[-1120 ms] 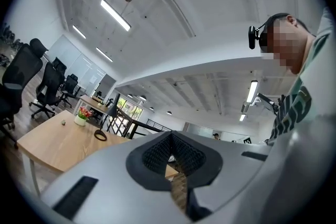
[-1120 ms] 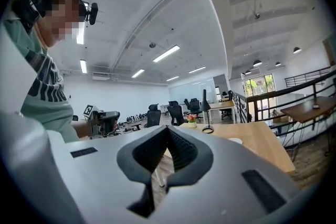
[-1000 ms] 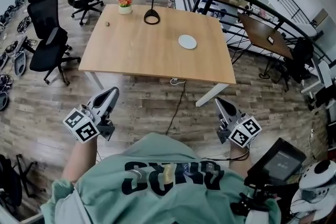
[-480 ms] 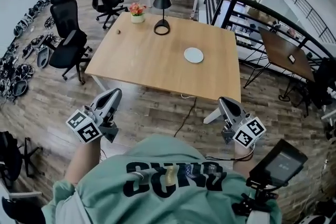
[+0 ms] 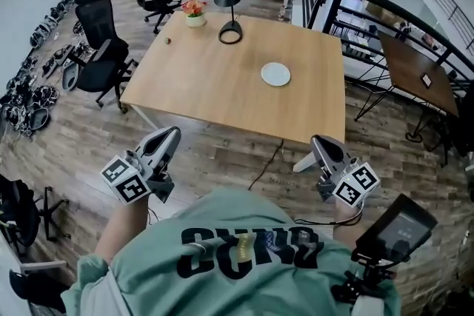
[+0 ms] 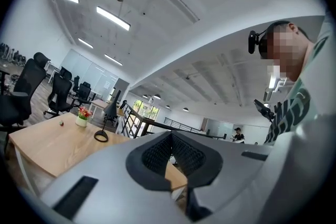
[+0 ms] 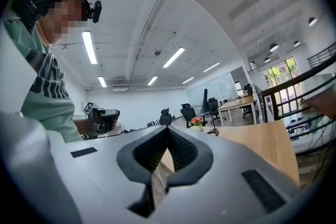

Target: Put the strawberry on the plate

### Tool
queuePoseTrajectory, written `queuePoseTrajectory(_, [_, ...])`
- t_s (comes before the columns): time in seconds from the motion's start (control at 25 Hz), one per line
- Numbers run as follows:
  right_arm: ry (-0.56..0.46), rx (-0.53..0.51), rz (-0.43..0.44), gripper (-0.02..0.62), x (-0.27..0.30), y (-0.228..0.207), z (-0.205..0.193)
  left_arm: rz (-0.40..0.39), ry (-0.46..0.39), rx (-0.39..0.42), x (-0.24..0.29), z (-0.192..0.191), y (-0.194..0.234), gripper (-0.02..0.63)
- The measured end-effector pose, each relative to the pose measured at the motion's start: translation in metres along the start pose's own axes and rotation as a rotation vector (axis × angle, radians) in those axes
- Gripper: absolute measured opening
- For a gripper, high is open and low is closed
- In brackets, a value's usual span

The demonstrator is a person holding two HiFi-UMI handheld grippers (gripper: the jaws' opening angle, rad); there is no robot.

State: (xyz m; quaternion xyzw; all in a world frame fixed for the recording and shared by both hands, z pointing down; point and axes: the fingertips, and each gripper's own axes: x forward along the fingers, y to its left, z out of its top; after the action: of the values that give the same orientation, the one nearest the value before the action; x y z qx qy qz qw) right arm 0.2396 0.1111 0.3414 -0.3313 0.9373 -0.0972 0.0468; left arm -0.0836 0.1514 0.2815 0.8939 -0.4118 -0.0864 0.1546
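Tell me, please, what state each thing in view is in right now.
left gripper, fingers together, nothing held, short of the table.
right gripper, fingers together, nothing held, short of the table.
strawberry, lying on the table near its far left corner, not on the plate.
plate, flat on the table, empty.
lamp, standing upright.
flower pot, standing upright.

Large dark lettering on green shirt, upside down, partly folded; not legible.

Left gripper level, jaws closed, empty, right gripper level, jaws closed, empty
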Motion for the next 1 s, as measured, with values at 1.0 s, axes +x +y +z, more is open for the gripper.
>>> queuePoseTrajectory(1.0, [0.137,-0.098,-0.210,0.006,0.280,0.001,0.020,-0.191,0.019,-0.011,0.045,0.081,0.302,0.002])
